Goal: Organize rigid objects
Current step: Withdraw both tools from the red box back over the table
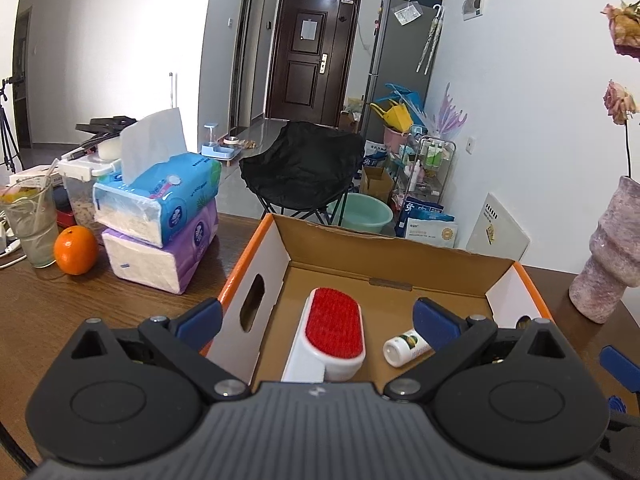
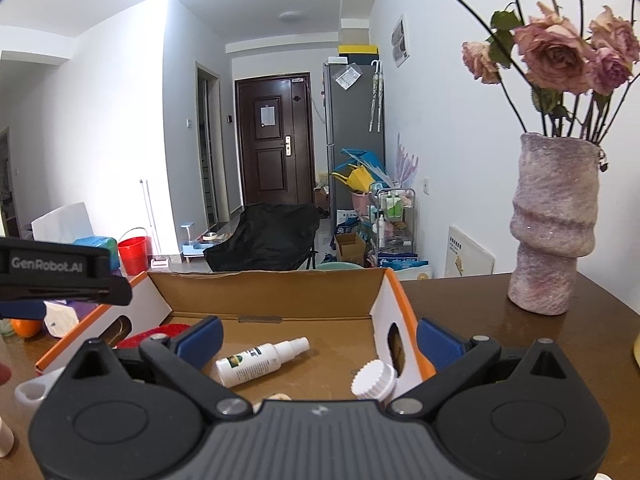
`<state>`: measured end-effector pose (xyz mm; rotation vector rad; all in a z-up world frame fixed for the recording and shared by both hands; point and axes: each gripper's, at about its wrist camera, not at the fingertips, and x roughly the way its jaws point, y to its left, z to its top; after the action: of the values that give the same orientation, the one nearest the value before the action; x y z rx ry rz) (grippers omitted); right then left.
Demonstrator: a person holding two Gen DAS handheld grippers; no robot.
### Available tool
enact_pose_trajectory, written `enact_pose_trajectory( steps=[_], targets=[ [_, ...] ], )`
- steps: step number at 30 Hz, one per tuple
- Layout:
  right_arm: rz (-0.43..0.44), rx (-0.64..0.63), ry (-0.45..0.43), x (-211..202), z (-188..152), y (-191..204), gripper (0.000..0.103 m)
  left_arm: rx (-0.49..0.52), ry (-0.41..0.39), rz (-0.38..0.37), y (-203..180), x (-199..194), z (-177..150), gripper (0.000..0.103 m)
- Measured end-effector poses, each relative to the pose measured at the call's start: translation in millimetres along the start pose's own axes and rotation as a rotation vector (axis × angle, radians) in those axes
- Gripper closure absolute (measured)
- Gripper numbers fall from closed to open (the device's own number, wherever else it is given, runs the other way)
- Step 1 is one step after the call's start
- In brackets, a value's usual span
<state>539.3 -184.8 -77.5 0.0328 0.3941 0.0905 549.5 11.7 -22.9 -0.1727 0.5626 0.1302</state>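
Note:
An open cardboard box [image 1: 384,252] with orange and white sides stands on the brown table; it also shows in the right wrist view [image 2: 272,292]. Inside lie a white lint brush with a red pad [image 1: 330,332], a small white spray bottle [image 1: 404,347] [image 2: 260,362] and a white screw-cap bottle [image 2: 376,380]. My left gripper [image 1: 318,320] is open and empty above the box's near end, over the brush. My right gripper [image 2: 318,340] is open and empty, straddling the box's right wall.
Two stacked tissue packs [image 1: 160,220], an orange [image 1: 76,250] and a glass [image 1: 30,220] stand left of the box. A pink vase with dried roses [image 2: 554,224] stands on the right. The left gripper's body [image 2: 60,272] shows at the right view's left edge.

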Motion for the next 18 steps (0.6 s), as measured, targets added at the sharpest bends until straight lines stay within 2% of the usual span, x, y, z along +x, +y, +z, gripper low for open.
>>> enact_pose_trajectory(
  steps=[18],
  targets=[
    [-0.072, -0.002, -0.003, -66, -23, -13, 0.000, -0.018, -0.010, 0.020, 29, -64, -30, 0.000]
  ],
)
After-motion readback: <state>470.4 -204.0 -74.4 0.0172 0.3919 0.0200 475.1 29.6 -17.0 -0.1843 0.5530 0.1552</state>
